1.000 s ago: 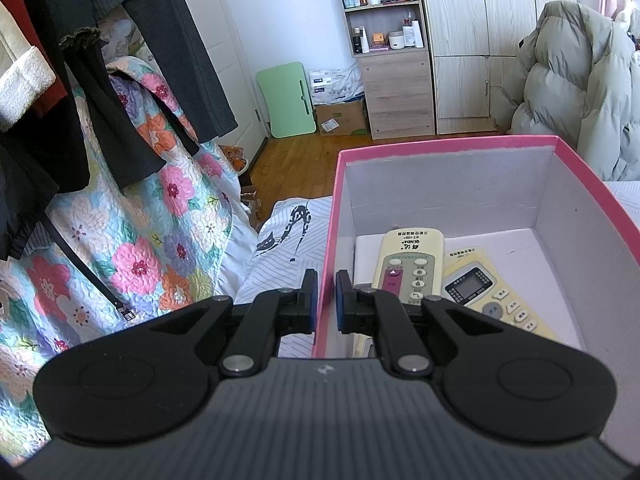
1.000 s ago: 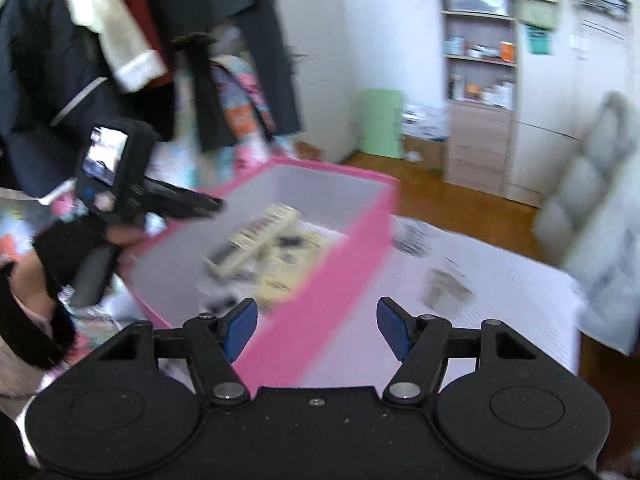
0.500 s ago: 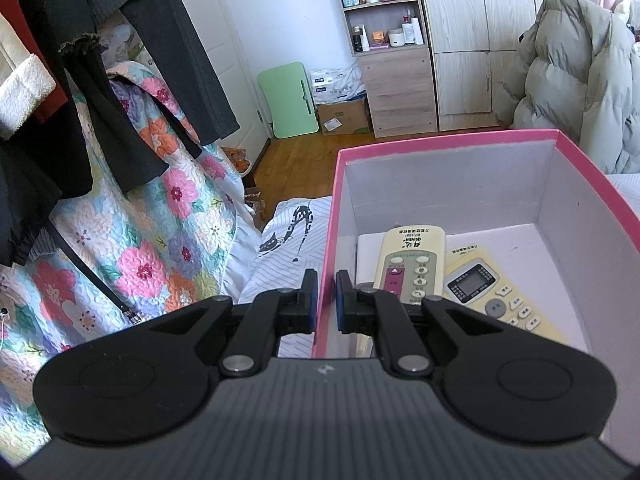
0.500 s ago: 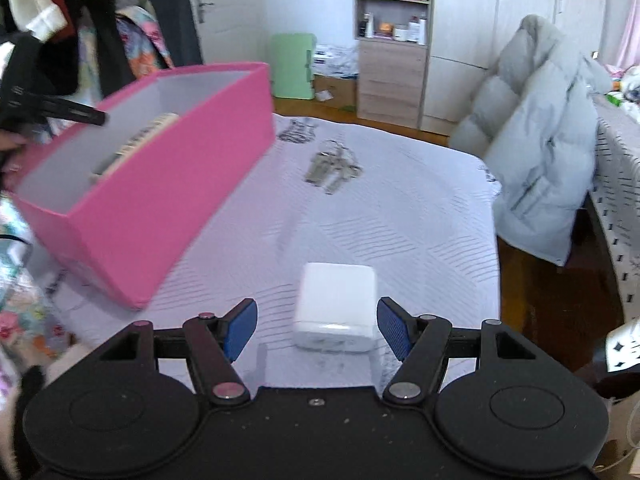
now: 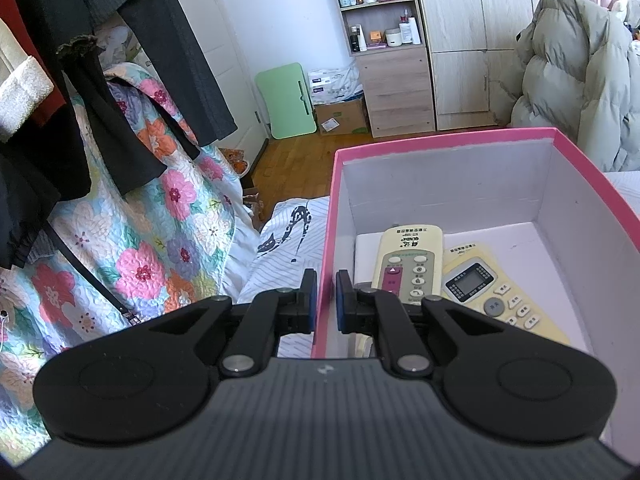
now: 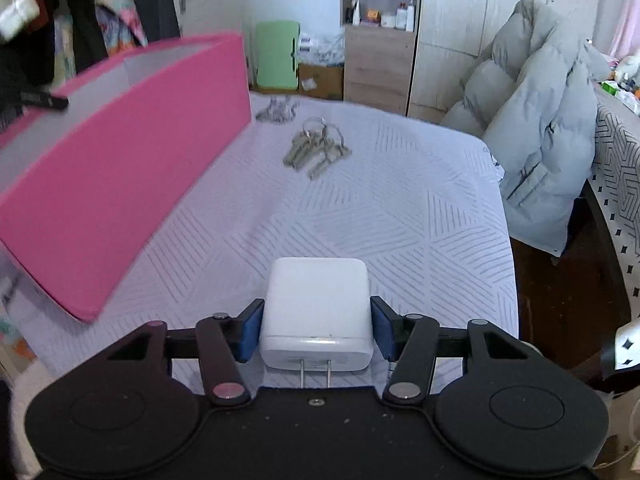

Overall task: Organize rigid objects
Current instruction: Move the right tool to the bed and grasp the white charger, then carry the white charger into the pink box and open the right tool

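Two jaws: left gripper (image 5: 323,296) pinches pink box (image 5: 325,240) wall; right gripper (image 6: 316,330) straddles white charger (image 6: 316,308)

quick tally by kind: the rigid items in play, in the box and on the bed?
Remote controls, in the pink box: 2
White power adapter, between the right gripper fingers: 1
Bunch of keys, on the bed: 1
Total: 4

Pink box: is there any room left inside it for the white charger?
Yes. The pink box is bare at its far end, behind the two remotes, and along its right wall. Its near left corner is crowded by the remotes and the left gripper clamping the wall. The charger sits between the right gripper's fingers.
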Available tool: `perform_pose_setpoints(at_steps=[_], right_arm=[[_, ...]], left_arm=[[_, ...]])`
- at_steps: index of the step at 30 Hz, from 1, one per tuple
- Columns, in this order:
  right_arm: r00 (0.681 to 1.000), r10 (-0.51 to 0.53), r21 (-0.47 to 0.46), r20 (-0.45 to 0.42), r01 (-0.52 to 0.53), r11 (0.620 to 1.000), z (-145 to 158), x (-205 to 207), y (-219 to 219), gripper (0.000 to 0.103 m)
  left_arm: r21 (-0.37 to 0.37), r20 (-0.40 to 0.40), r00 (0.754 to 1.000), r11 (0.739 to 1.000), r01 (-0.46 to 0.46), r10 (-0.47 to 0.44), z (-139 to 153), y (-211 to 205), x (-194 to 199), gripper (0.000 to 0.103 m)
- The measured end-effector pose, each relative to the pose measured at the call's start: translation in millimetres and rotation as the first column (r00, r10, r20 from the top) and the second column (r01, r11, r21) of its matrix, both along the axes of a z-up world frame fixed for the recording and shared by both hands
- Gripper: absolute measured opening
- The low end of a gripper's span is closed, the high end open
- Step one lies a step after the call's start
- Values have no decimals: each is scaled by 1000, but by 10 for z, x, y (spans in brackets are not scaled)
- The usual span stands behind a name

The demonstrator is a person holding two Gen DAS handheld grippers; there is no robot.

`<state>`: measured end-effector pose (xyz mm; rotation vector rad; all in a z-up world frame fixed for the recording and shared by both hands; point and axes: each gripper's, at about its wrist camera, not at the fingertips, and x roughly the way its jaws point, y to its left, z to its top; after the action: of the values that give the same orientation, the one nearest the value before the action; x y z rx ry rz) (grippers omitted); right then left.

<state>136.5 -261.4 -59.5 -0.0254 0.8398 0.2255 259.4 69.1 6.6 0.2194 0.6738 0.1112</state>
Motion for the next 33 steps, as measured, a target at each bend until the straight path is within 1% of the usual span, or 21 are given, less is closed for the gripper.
perform_pose_setpoints(at_steps=[4, 8, 11, 13, 15, 18, 20, 22, 24, 25, 28, 30, 33], right_arm=[[999, -2, 49, 54, -1, 999, 179, -112, 17, 60], [991, 31, 69, 132, -41, 997, 495, -195, 132, 60], [976, 101, 96, 194, -122, 988, 785, -255, 279, 60], [960, 169, 132, 223, -202, 970, 971, -269, 390, 60], [944, 238, 175, 229, -281, 944, 1130, -232, 519, 60], [921, 330, 205, 205, -370, 906, 1265, -128, 771, 60], [900, 393, 182, 189, -425, 887, 1308, -49, 975, 60], [864, 472, 171, 175, -498, 850, 1313, 34, 1162, 60], [838, 530, 188, 132, -546, 816, 1272, 160, 1323, 60], [832, 544, 185, 110, -555, 811, 1252, 207, 1388, 60], [814, 579, 116, 38, -579, 807, 1130, 356, 1643, 60], [798, 602, 84, -13, -599, 796, 1034, 445, 1798, 60], [787, 613, 40, -64, -612, 790, 897, 542, 1943, 60]], left_arm=[[9, -2, 1000, 1000, 4, -4, -1, -1, -2, 9], [7, -1, 1000, 1000, 5, -5, -1, -3, -3, 9], [8, -1, 1000, 1000, 5, -5, 1, -2, -2, 9], [5, -1, 1000, 1000, 5, -5, 1, -3, -1, 9], [4, -1, 1000, 1000, 5, -5, -4, -3, 1, 9], [4, -1, 1000, 1000, 6, -6, -3, 1, 8, 9], [4, -1, 1000, 1000, 5, -5, -5, 1, 3, 9], [3, -1, 1000, 1000, 5, -5, -5, 1, 3, 9], [4, -1, 1000, 1000, 6, -6, -5, 2, 2, 9], [4, -1, 1000, 1000, 5, -5, -5, 1, 3, 9], [4, -1, 1000, 1000, 5, -5, -3, 3, 3, 9], [1, 0, 1000, 1000, 6, -6, -3, 3, 3, 9], [-4, 0, 1000, 1000, 6, -6, -9, 9, 6, 9]])
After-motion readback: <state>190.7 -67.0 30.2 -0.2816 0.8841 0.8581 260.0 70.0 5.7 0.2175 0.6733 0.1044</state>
